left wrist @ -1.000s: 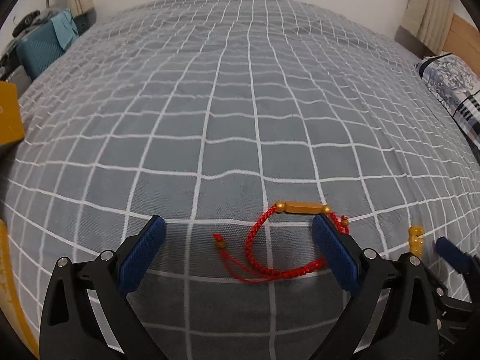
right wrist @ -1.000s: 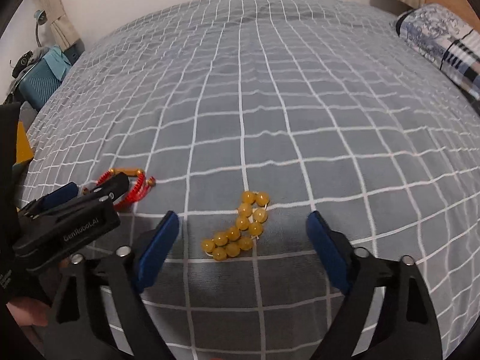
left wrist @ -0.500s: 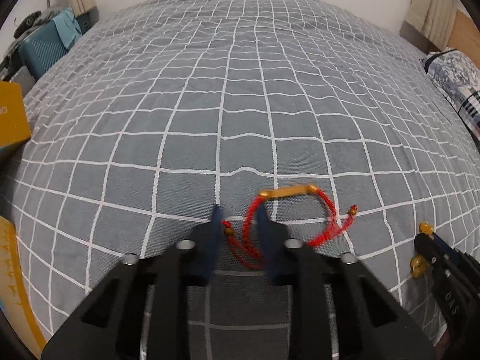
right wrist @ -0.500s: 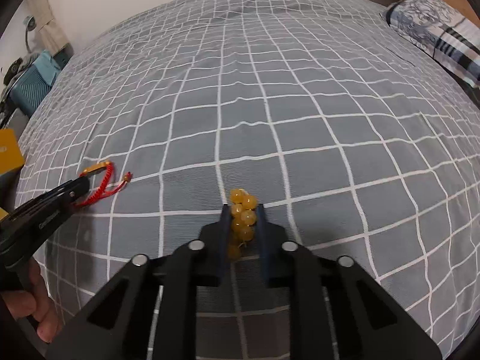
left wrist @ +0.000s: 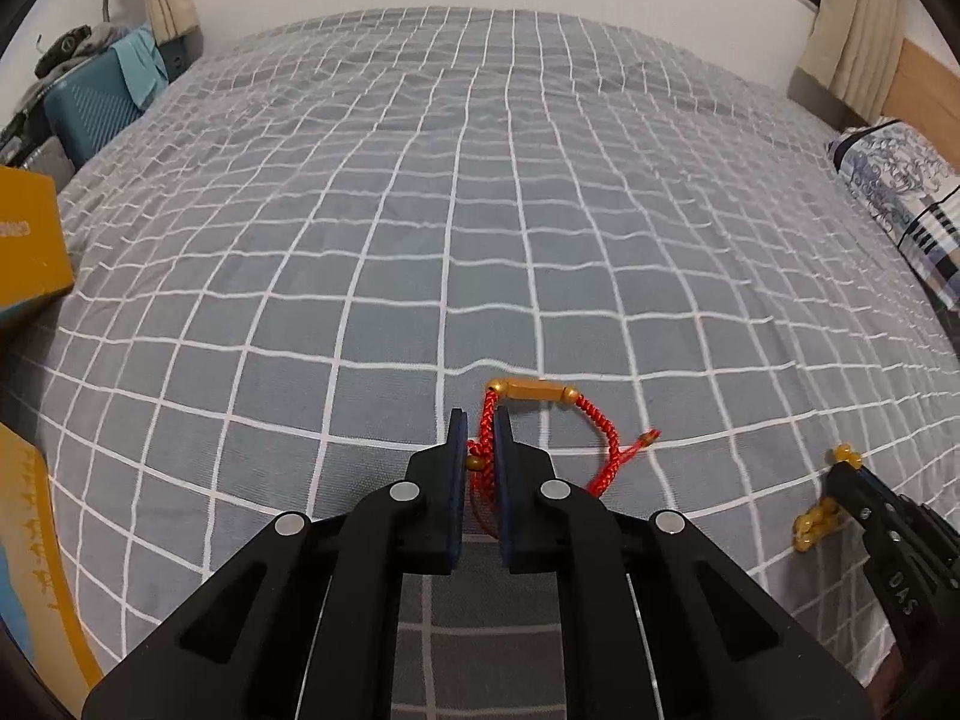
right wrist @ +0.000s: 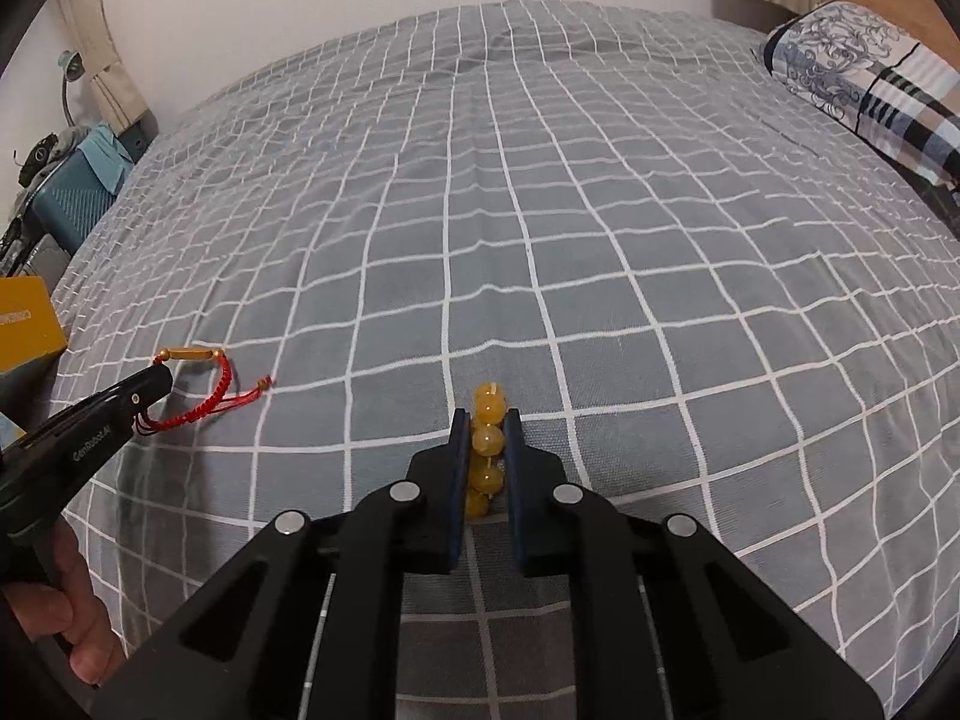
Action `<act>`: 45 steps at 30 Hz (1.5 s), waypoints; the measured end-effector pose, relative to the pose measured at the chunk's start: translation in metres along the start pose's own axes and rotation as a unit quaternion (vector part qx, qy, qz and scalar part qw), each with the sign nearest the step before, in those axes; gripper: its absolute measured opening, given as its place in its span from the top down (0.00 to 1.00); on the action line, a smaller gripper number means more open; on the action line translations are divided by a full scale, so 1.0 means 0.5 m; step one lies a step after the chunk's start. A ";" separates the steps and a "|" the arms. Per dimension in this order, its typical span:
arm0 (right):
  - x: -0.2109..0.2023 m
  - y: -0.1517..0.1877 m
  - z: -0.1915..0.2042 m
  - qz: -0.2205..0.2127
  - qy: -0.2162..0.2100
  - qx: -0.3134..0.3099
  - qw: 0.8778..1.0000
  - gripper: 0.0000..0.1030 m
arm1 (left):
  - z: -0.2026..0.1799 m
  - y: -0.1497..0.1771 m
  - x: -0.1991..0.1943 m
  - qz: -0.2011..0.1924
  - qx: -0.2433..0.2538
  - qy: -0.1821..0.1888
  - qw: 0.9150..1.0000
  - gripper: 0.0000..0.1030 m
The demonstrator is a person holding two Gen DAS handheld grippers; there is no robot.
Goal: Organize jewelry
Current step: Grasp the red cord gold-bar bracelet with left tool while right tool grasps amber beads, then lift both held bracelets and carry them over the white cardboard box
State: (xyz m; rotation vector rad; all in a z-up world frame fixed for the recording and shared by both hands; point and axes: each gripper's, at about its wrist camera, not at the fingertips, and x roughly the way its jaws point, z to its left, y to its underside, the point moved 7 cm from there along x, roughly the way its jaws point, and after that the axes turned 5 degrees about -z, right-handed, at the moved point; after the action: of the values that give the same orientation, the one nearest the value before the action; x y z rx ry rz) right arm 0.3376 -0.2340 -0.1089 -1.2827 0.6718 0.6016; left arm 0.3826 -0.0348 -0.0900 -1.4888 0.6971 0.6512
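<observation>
A red braided cord bracelet with a gold tube bead lies on the grey checked bedspread. My left gripper is shut on its left strand. The bracelet also shows in the right wrist view, with the left gripper on it. A yellow bead bracelet is pinched between the blue pads of my right gripper, which is shut on it. In the left wrist view the beads hang at the right gripper near the right edge.
A yellow box sits at the bed's left edge, with a teal case beyond it. A patterned pillow lies at the far right. A yellow-edged thing is at the near left.
Both grippers were open around their bracelets a second ago. Both have closed on them, and both views have risen slightly since.
</observation>
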 end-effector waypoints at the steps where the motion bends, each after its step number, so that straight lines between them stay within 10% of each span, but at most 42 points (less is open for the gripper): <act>1: -0.005 -0.002 0.000 -0.004 0.000 -0.001 1.000 0.90 | -0.002 -0.002 -0.008 -0.003 0.000 0.002 1.000 0.93; 21: -0.100 -0.050 0.032 -0.118 0.025 -0.051 0.991 0.91 | -0.034 -0.023 -0.132 -0.102 0.008 0.015 0.995 0.92; 45: -0.204 -0.050 0.103 -0.135 0.019 -0.059 0.989 0.91 | 0.031 0.002 -0.277 -0.152 0.046 -0.038 0.987 0.92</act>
State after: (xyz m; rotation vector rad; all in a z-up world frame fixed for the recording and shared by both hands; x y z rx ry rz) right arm 0.2937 -0.1913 -0.0091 -1.4700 0.4873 0.4002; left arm 0.2917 -0.0143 0.0136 -1.4401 0.4240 0.4341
